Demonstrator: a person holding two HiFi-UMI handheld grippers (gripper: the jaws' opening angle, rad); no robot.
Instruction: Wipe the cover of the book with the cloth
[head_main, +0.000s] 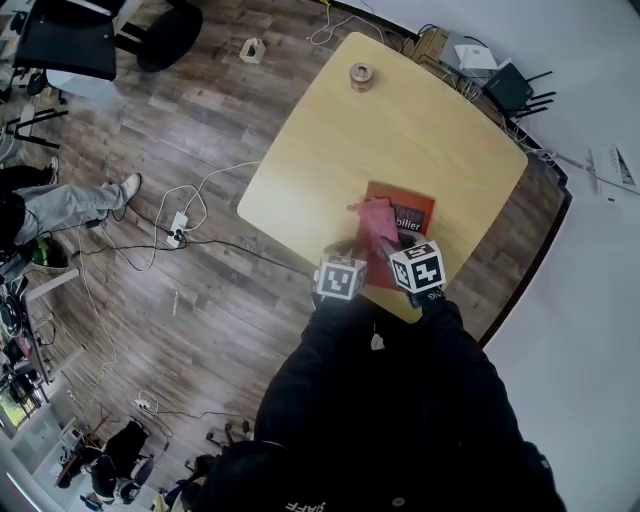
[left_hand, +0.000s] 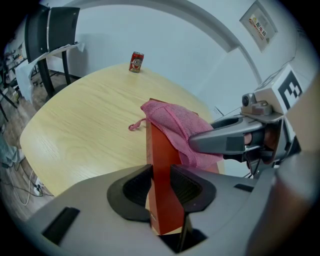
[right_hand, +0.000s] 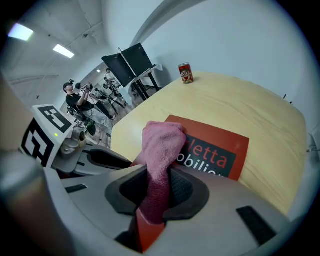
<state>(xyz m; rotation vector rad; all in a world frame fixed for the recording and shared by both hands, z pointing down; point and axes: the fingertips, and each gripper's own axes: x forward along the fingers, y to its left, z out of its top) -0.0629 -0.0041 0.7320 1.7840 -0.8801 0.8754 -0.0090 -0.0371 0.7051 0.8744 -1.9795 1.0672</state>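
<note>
Plank floor (head_main: 200, 130), pale table (head_main: 400, 130), book (head_main: 412, 200)

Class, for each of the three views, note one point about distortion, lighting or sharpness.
Head view: fisheye bends the dark skirting; light is even. Left gripper view: a dark round vignette frames it; the can looks sharp. Right gripper view: ceiling lamps glare at top left; the book lettering reads clearly.

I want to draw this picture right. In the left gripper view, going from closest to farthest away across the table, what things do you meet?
red book → pink cloth → can
</note>
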